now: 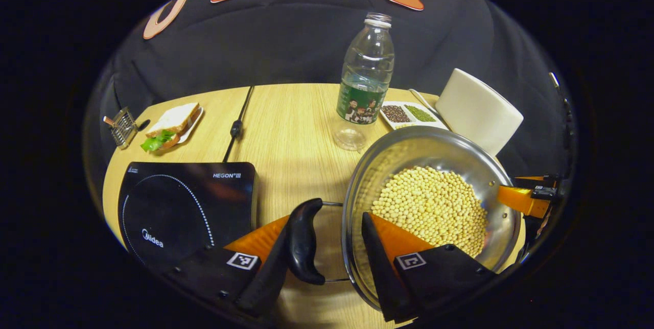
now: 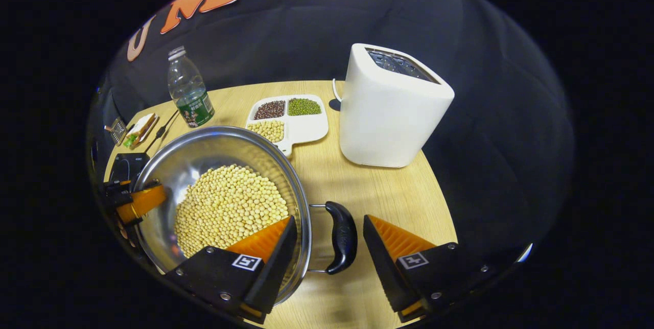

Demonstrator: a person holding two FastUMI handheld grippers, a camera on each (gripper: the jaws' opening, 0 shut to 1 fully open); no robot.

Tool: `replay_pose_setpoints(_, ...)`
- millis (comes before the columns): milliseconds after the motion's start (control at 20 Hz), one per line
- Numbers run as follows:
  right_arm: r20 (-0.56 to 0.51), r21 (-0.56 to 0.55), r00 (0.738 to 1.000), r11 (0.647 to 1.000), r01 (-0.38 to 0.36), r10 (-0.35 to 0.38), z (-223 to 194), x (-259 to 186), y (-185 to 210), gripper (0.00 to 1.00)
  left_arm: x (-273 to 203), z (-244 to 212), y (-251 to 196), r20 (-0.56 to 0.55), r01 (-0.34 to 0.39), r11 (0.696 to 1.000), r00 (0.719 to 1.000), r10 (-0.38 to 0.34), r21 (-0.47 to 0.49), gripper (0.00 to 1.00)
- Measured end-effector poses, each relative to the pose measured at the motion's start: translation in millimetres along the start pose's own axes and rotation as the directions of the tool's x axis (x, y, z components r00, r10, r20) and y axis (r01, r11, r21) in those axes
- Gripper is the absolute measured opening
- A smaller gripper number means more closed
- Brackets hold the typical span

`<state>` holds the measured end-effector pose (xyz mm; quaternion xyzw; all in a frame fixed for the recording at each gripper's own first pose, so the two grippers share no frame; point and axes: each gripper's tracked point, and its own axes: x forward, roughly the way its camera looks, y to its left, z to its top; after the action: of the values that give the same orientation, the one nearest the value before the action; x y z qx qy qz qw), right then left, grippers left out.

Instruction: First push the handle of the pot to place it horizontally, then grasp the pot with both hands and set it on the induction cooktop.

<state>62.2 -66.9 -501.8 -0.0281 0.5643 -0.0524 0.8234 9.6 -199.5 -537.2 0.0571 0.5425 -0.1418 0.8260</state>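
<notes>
- In the left gripper view, the induction cooktop [image 1: 186, 206] lies at the left on the table [image 1: 291, 114].
- The left gripper [image 1: 329, 247] has its fingers apart around the pot's left handle [image 1: 305, 239]; whether they press it I cannot tell.
- The pot [image 1: 403, 155] of beans stands right of the cooktop.
- The right gripper [image 2: 327, 247] is apart around the right handle [image 2: 341, 237].

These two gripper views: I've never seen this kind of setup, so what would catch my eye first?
Probably the shiny steel pot heaped with pale soybeans, sitting on the wooden table. Each gripper straddles one of its black side handles with open fingers: the left gripper at the left handle, the right gripper at the right handle. Next come the white toaster behind the pot and the black induction cooktop to its left.
</notes>
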Motion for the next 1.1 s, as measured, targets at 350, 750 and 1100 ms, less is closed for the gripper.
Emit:
replay_pose_setpoints(350,-0.043,0.087,0.999,0.996,-0.019,0.023,-13,11,3,0.69,9,5,4,0.033,-0.05,0.998,0.998,0.049,0.043,0.82)
replay_pose_setpoints(750,0.016,0.129,1.0,0.991,0.018,-0.02,-12,-2,3,0.6,5,13,2,0.118,-0.102,0.991,0.989,0.092,0.082,0.81)
replay_pose_setpoints(1100,0.116,0.148,0.993,0.989,-0.027,0.01,-6,-30,13,0.58,-53,37,25,0.19,-0.117,0.99,0.977,0.099,0.084,0.79)
